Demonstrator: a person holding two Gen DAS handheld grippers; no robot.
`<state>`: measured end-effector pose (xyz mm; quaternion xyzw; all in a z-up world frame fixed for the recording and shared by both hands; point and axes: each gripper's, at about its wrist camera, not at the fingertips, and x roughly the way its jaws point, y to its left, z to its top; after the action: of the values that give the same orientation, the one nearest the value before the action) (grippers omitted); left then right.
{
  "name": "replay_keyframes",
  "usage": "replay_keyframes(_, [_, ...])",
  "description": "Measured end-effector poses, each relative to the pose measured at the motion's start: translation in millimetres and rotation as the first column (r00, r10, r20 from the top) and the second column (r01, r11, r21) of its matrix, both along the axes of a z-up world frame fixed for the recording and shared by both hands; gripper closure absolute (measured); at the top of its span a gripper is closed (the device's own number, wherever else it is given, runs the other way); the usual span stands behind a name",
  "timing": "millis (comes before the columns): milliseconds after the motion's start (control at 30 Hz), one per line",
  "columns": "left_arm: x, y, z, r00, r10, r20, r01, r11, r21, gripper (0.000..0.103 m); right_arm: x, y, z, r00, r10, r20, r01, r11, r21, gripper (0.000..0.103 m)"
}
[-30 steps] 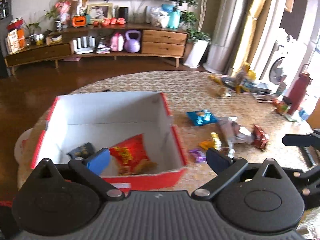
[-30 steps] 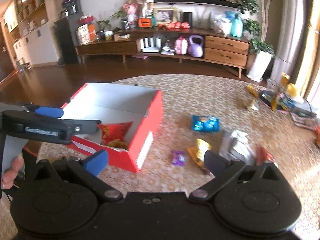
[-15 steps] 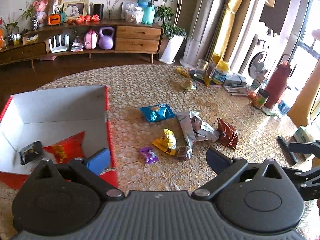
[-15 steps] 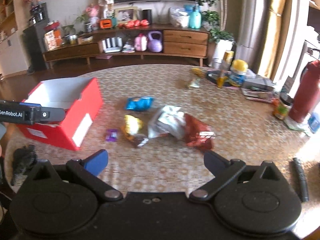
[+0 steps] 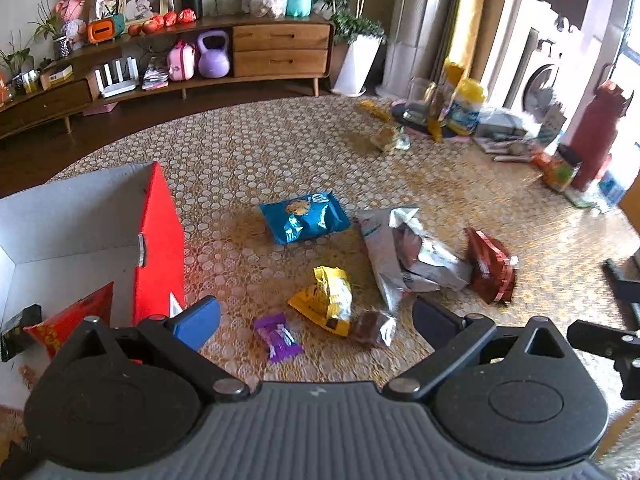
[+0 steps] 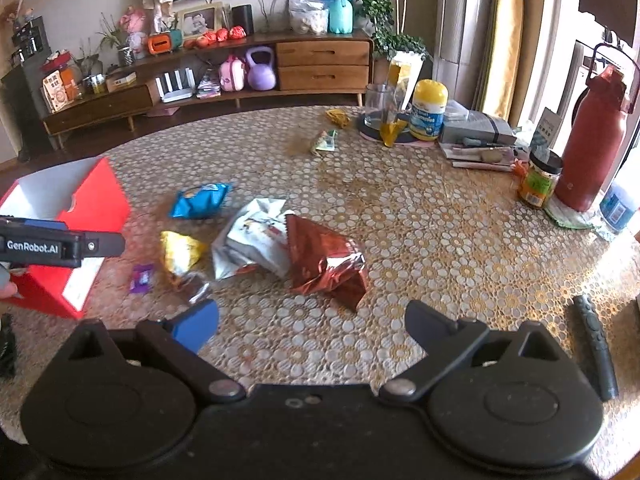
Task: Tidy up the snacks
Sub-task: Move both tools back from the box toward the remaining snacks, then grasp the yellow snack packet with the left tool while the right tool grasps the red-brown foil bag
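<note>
1. Beside the red box [image 5: 160, 236], on its right as the left wrist view shows it, the loose snacks are lying in a cluster on the patterned tablecloth [image 5: 400, 168]. The left gripper [image 5: 316, 318] is hovering with its jaws spread wide and nothing between them.
   - The purple candy [image 5: 278, 337] is sitting nearest the box and just ahead of the blue left fingertip [image 5: 196, 322], its long axis slanting away from the box.
   - The yellow packet [image 5: 326, 300] is lying just beyond it, touching a small brown wrapper [image 5: 374, 326].
   - The blue cookie bag [image 5: 306, 216] is resting farther up, and the silver bag [image 5: 404, 256] and dark red bag [image 5: 490, 266] are lying farthest from the box.
   - Inside the box, a red chip bag [image 5: 68, 322] is already sitting.

2. Right of the box [image 6: 94, 200] in the right wrist view, the same cluster is spreading out. The right gripper [image 6: 312, 324] is also gaping open and holding nothing.
   - The dark red bag [image 6: 328, 264] is lying straight ahead of this claw, its long axis running toward the claw and away from the box.
   - The purple candy [image 6: 142, 278] is sitting close to the box, off to this claw's left.
   - The left gripper [image 6: 60, 244] is showing over the box's near corner.

3. Judging by this, the right claw is nearer the dark red bag, the left nearer the purple candy.
</note>
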<state>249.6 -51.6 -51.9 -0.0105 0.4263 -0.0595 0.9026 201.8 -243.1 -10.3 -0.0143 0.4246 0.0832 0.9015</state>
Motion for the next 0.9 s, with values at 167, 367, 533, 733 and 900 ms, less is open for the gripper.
replay_keyframes(167, [22,-8,-19,0.999,0.008,-0.032,-0.007,1.000,0.020,0.000,27,1,-20,1.000,-0.010,-0.015,0.009,1.000,-0.021,0.004])
replay_keyframes(367, [40,-14,-38,0.999,0.013,-0.042,-0.011,0.998,0.062,0.001,57,8,-45,1.000,-0.008,-0.029,0.007,0.998,-0.059,0.005])
replay_keyframes(533, [52,-14,-52,0.998,0.012,-0.060,-0.008,0.998,0.067,0.007,75,10,-60,0.998,-0.025,-0.051,0.022,0.998,-0.057,0.007])
replay_keyframes(733, [61,-11,-65,0.996,0.018,-0.093,-0.016,1.000,0.023,0.019,90,14,-75,0.996,-0.036,-0.076,0.031,0.998,-0.060,0.007])
replay_keyframes(900, [66,-13,-75,0.992,0.009,-0.123,-0.008,1.000,0.008,0.036,96,15,-84,0.995,-0.039,-0.091,0.034,0.998,-0.059,0.015])
